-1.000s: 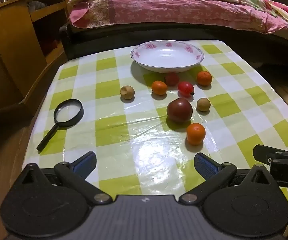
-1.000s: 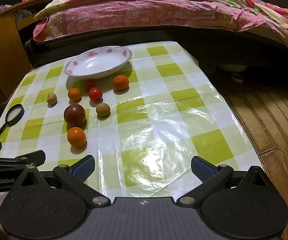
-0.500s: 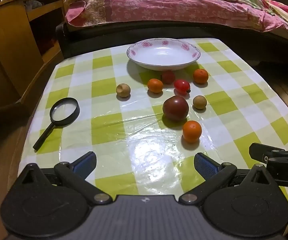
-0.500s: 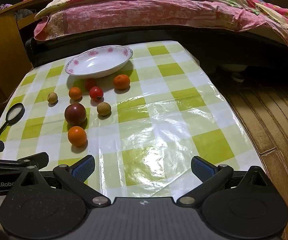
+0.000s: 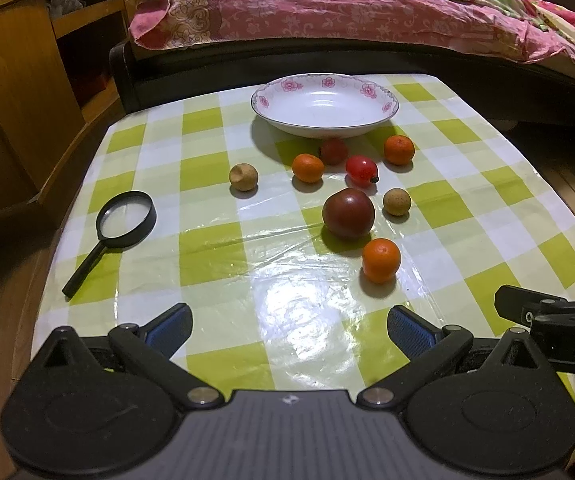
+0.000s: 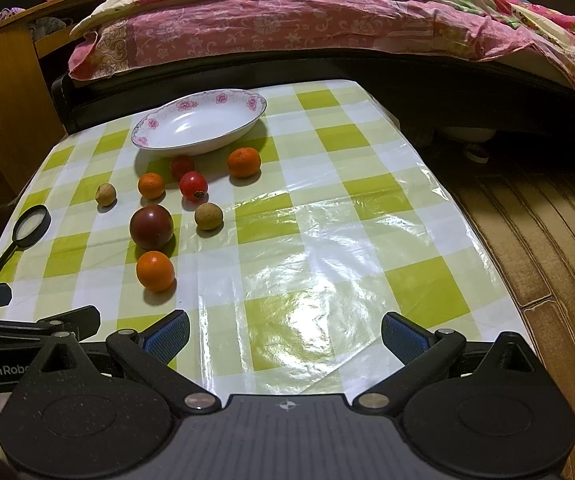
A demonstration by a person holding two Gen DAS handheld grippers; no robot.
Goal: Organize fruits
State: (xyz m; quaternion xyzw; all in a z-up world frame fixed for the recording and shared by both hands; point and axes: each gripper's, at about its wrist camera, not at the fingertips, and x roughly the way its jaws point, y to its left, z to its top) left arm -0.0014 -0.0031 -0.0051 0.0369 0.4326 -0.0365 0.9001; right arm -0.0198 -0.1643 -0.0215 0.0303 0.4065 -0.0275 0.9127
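The left tongs (image 5: 287,328) hang spread wide and empty over the near edge of the bench (image 5: 215,248), and the right tongs (image 6: 285,330) beside them are likewise released, holding nothing. Closest ahead lies an orange (image 5: 381,260), just beyond it a large dark tomato (image 5: 348,213), then a brown longan (image 5: 396,201), a red cherry tomato (image 5: 361,170), a second one (image 5: 333,151) near the plate's shadow, two more oranges (image 5: 307,167) (image 5: 399,149) and another longan (image 5: 243,177) set off to the left. The flowered plate (image 5: 383,112) at the far side is bare, so I judge the sorting has not begun; the step in hand looks like the first approach. The next move likely calls for lowering one pair of tongs around the nearest orange and closing gently, since round fruit will roll on the glossy cloth. A magnifying glass (image 5: 125,216) lies well apart. Readable writing: "GenRobo" on the left tongs' body, "DA" on the right's.
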